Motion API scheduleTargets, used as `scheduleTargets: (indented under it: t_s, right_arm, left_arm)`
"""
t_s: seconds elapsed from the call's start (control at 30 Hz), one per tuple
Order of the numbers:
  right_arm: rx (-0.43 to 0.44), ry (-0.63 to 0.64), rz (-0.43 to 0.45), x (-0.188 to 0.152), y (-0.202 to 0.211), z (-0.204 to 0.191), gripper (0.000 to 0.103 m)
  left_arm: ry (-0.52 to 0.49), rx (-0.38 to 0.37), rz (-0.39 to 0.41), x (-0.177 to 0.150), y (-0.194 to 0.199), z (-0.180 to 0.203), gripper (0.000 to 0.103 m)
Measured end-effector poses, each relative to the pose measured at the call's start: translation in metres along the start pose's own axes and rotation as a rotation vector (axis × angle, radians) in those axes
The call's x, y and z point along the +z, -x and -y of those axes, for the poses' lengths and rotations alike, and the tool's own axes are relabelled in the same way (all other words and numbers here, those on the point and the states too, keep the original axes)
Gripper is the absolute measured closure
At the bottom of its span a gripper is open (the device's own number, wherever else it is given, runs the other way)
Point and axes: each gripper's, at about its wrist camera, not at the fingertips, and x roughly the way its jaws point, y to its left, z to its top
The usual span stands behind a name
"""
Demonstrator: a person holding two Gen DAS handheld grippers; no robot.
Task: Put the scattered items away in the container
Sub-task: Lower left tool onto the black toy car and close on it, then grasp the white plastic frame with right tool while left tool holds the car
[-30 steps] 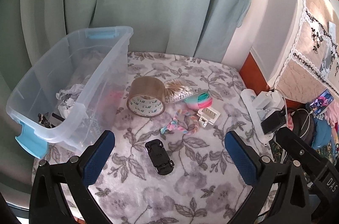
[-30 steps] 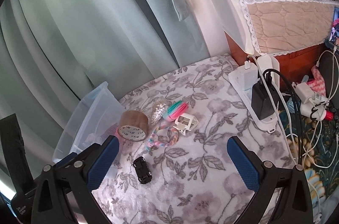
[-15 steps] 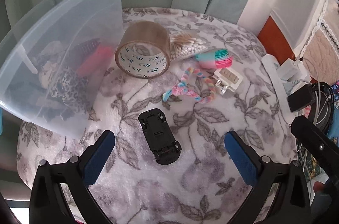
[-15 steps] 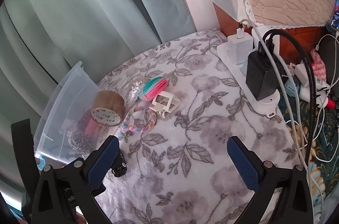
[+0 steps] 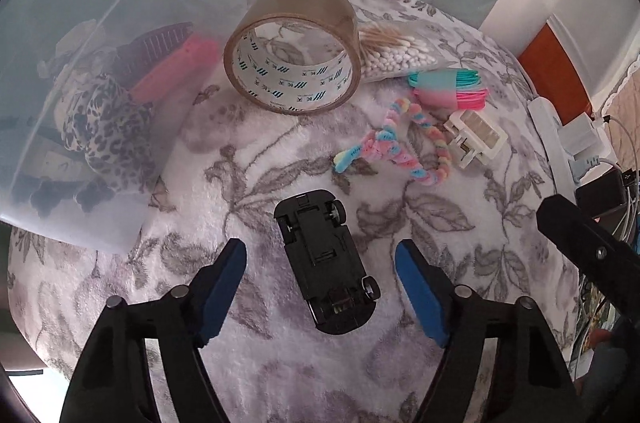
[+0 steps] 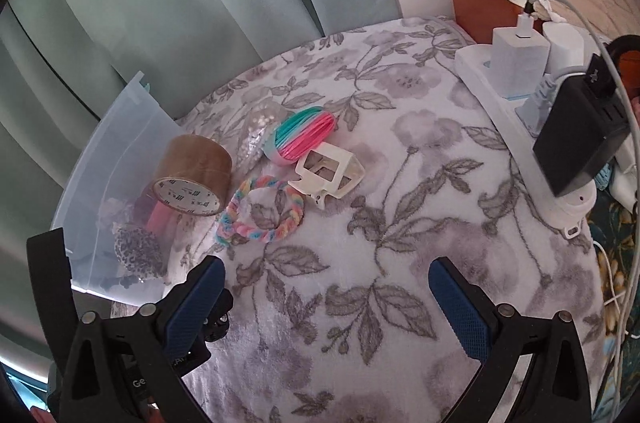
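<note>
Left wrist view sits lower than a second ago: the clear container [image 5: 120, 71] at the floral blanket's [image 5: 248, 363] left edge looms larger, and the left gripper [image 5: 320, 259] is closing around the upturned black toy car [image 5: 326, 259], pads not touching. Tape roll [image 5: 292, 63] print is unreadable. Right gripper [image 6: 326, 271] gapes, empty.

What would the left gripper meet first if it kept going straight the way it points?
Most likely the upturned black toy car, which lies between the closing jaws of the left gripper, not yet touched by the pads. Depth is hard to judge; beneath it is the floral blanket.
</note>
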Motion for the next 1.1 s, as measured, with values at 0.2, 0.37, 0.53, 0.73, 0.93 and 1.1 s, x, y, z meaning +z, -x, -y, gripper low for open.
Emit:
scheduleTargets:
  t_s: [0.2,0.37,0.53,0.73,0.93,1.1]
  right_arm:
    - [-0.022,0.053,-0.013,0.014,-0.026,0.000,0.000]
    - [-0.035,0.097,-0.034,0.024,-0.047,-0.001,0.005]
    - [-0.058,0.120,-0.054,0.032,-0.064,0.000,0.018]
    - [-0.058,0.140,-0.039,0.043,-0.075,-0.002,0.021]
    - [-0.066,0.170,-0.013,0.047,-0.081,-0.008,0.032]
    - [-0.061,0.169,-0.005,0.046,-0.082,-0.009,0.037]
  left_arm:
    - [-0.001,0.012,-0.020,-0.003,-0.009,-0.002,0.059]
    - [-0.013,0.005,-0.006,-0.002,-0.009,0.000,0.068]
    - [-0.025,-0.003,0.007,0.002,-0.012,0.002,0.068]
    - [-0.033,-0.007,0.015,0.008,-0.017,0.004,0.068]
    - [-0.032,-0.010,0.024,0.011,-0.020,0.005,0.068]
    - [-0.032,-0.012,0.024,0.011,-0.019,0.007,0.068]
